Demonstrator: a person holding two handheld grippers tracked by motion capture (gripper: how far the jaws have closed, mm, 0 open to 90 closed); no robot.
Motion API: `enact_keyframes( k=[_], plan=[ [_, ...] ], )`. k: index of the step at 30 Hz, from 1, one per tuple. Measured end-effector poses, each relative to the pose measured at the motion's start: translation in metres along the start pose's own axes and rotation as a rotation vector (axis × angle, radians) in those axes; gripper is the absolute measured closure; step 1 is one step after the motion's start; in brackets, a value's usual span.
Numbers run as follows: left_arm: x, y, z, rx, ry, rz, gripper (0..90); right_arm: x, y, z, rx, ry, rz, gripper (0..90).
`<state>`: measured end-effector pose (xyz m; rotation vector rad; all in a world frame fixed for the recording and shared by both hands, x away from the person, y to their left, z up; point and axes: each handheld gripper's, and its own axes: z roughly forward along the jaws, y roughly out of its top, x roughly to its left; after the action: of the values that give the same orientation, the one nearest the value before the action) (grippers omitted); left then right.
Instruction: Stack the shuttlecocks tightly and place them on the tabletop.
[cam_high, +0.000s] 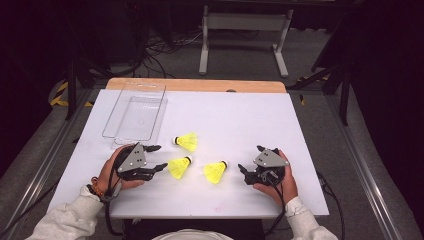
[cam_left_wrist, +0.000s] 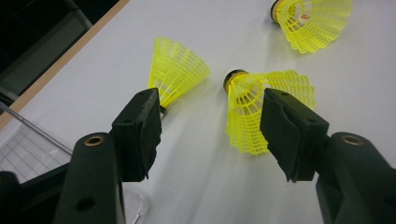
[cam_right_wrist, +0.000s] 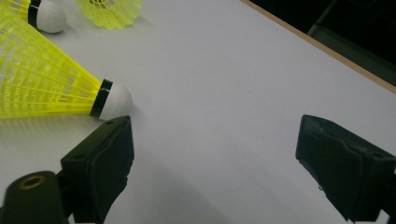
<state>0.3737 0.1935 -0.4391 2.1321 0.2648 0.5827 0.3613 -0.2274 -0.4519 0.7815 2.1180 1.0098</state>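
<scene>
Three yellow mesh-skirted plastic shuttlecocks (cam_high: 179, 167): light, skirt crushable. Nearest sits just ahead of wide left fingers (cam_left_wrist: 140, 130); grip cork. Right fingers (cam_right_wrist: 100, 168) wide, empty.

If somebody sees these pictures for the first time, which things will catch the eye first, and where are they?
Three bright yellow shuttlecocks lie on the white table: the far one, the middle one and the right one. The left gripper has its jaws open beside the middle one, and the right gripper waits open near the right one. A clear plastic tray sits at the far left.
</scene>
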Motion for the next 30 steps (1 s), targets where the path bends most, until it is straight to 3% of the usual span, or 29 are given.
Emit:
enact_keyframes(
  k=[4,9,18,30],
  plan=[
    [-0.005,-0.007,-0.004,-0.018,0.009,-0.006,34.5,0.000,0.000,-0.001,-0.001,-0.002,0.006,12.5],
    [-0.010,-0.019,-0.011,-0.031,0.030,-0.032,30.0,0.002,0.001,-0.003,-0.006,-0.006,0.000,12.7],
    [-0.012,-0.032,-0.026,-0.063,0.034,-0.095,23.6,0.006,0.005,-0.005,-0.018,-0.001,-0.005,12.9],
    [-0.012,-0.045,-0.041,-0.059,0.059,-0.120,15.1,0.018,0.018,-0.007,-0.029,0.010,-0.016,13.5]
  ],
)
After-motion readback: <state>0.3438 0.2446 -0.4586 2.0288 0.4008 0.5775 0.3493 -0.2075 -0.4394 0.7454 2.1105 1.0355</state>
